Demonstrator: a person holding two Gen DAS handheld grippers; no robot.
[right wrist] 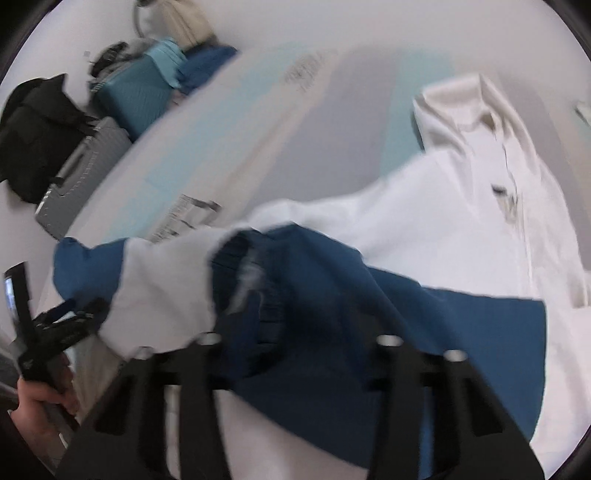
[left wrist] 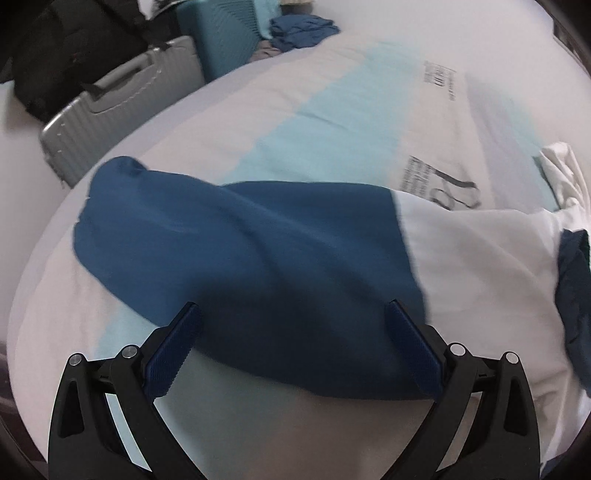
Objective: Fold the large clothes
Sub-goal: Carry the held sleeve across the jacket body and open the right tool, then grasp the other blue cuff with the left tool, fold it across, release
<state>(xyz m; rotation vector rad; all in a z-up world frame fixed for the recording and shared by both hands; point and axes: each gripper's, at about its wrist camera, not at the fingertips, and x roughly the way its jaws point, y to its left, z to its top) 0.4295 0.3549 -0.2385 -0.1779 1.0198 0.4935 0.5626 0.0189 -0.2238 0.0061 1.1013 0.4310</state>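
A large blue and white garment (left wrist: 266, 258) lies across the bed (left wrist: 314, 122). In the left wrist view its blue sleeve part lies between and under my open left gripper (left wrist: 291, 325), whose blue pads (left wrist: 173, 354) stand wide apart, holding nothing. In the right wrist view the same garment (right wrist: 424, 332) shows a blue ribbed collar and white body. My right gripper (right wrist: 295, 369) hangs over the blue cloth; its fingertips are hidden by the cloth and blur. My left gripper (right wrist: 55, 339) also shows at the lower left, held in a hand.
A grey suitcase (left wrist: 122, 107) and a teal suitcase (left wrist: 221, 33) stand beside the bed's far left edge, with a black bag (left wrist: 62, 48) and folded blue clothes (left wrist: 299, 31). A crumpled white garment (right wrist: 487, 147) lies on the bed's right.
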